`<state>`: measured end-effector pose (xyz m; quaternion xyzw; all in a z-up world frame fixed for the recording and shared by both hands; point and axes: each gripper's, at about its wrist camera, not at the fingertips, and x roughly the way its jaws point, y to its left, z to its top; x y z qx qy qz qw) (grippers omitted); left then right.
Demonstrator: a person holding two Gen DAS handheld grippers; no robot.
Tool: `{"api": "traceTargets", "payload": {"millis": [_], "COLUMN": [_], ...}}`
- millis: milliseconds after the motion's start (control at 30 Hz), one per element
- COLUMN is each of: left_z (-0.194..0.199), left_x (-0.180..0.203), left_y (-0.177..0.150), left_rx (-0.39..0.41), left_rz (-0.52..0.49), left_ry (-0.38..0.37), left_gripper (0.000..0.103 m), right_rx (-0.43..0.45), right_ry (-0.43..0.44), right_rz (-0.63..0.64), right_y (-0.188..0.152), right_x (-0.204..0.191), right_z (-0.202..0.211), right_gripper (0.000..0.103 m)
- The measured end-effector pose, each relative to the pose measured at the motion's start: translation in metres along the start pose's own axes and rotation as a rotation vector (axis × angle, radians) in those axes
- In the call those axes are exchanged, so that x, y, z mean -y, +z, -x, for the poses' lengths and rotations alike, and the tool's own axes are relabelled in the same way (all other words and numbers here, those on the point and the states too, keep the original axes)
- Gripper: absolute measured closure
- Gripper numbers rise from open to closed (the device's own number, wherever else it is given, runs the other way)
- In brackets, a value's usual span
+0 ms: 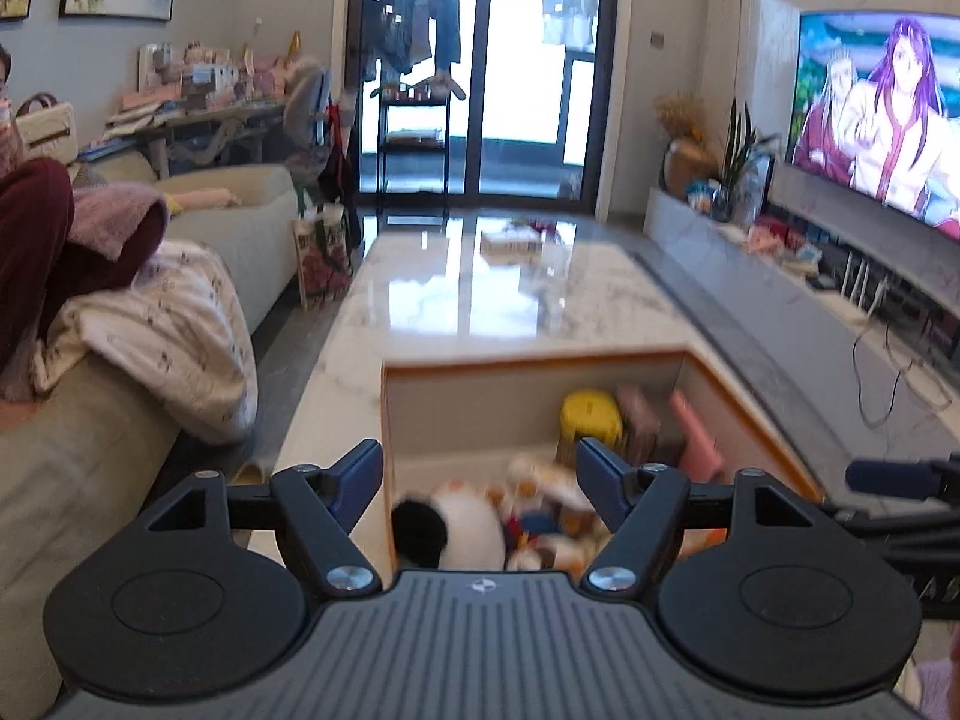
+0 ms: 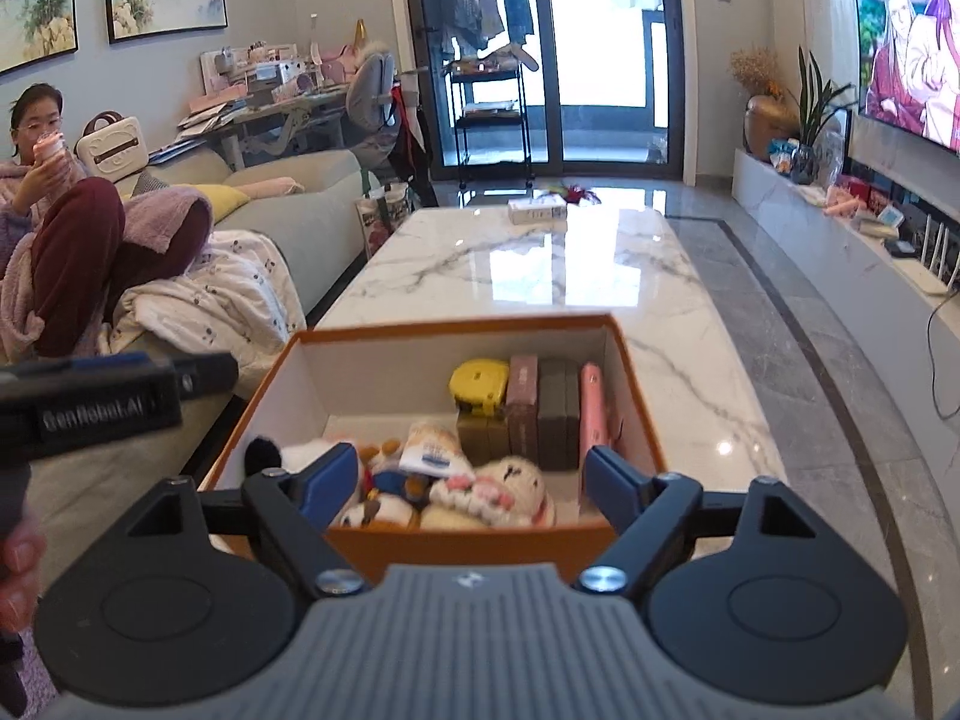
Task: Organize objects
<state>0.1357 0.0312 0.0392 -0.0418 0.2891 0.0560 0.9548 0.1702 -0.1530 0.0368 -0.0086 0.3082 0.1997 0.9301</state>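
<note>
An orange box (image 2: 627, 360) with a white inside stands on the near end of the marble table (image 2: 540, 264). It holds a yellow tape measure (image 2: 480, 383), upright pink and dark grey blocks (image 2: 555, 414), a pink case (image 2: 591, 414), a tube (image 2: 432, 450) and several plush toys (image 2: 498, 492). My right gripper (image 2: 474, 480) is open and empty just above the box's near edge. My left gripper (image 1: 480, 480) is open and empty over the box (image 1: 744, 402), above a black-and-white plush (image 1: 456, 522). The left gripper also shows at the left of the right wrist view (image 2: 120, 390).
A small white box (image 2: 537, 210) lies at the table's far end. A sofa (image 2: 288, 210) with a blanket and a seated person (image 2: 72, 228) runs along the left. A TV (image 2: 912, 42) and low cabinet (image 2: 840, 240) line the right wall. A glass door (image 2: 540, 60) is ahead.
</note>
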Motion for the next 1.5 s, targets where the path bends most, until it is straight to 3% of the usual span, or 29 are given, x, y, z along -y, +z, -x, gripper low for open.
{"api": "traceTargets", "payload": {"millis": [267, 600, 1500], "left_z": [0.003, 0.006, 0.017], "left_x": [0.001, 0.002, 0.011], "left_y": [-0.04, -0.063, -0.063], "left_rx": [-0.055, -0.084, -0.097], "left_rz": [-0.037, -0.041, -0.05], "left_ry": [-0.012, -0.017, -0.036], "left_gripper": [0.02, 0.02, 0.019], "right_rx": [-0.064, -0.095, -0.084], "right_ry": [-0.013, -0.028, -0.032], "right_rz": [0.002, 0.0, -0.003], "right_y": [-0.034, -0.055, -0.06], "right_x": [-0.004, -0.011, -0.009], "right_z": [-0.004, -0.003, 0.011], "right_gripper": [0.019, 0.019, 0.019]}}
